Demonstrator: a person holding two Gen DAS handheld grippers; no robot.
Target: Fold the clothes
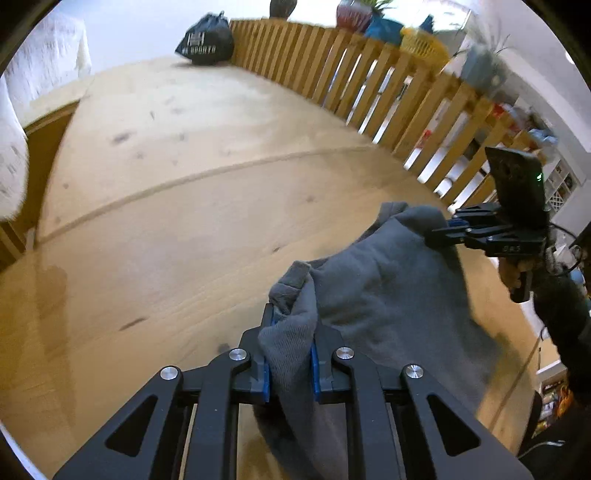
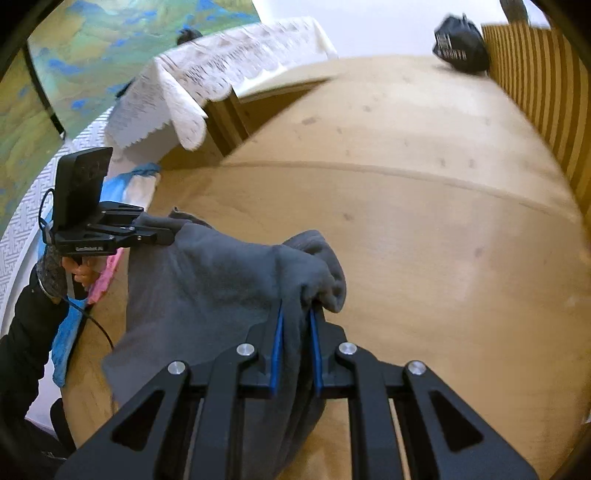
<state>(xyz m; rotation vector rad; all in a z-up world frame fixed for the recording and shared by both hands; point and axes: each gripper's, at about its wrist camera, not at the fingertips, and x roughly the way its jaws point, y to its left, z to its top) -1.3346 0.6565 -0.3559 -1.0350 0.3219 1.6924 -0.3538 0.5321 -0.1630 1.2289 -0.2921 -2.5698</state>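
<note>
While both claws pinch grey garment (image 1: 388, 295), bare wooden table (image 1: 184, 206), slatted fence (image 1: 369, 88).

Black bag (image 1: 206, 41) at far end of wooden table (image 1: 177, 155), beside slatted wooden fence (image 1: 373, 88); white lace cloth (image 2: 207, 85) off table's corner; potted plants (image 1: 354, 14) above fence

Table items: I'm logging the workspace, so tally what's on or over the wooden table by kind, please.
Grey garment: 1
Black bag: 1
Grippers, both clamped on the garment: 2 (left gripper, right gripper)
Total: 4
</note>
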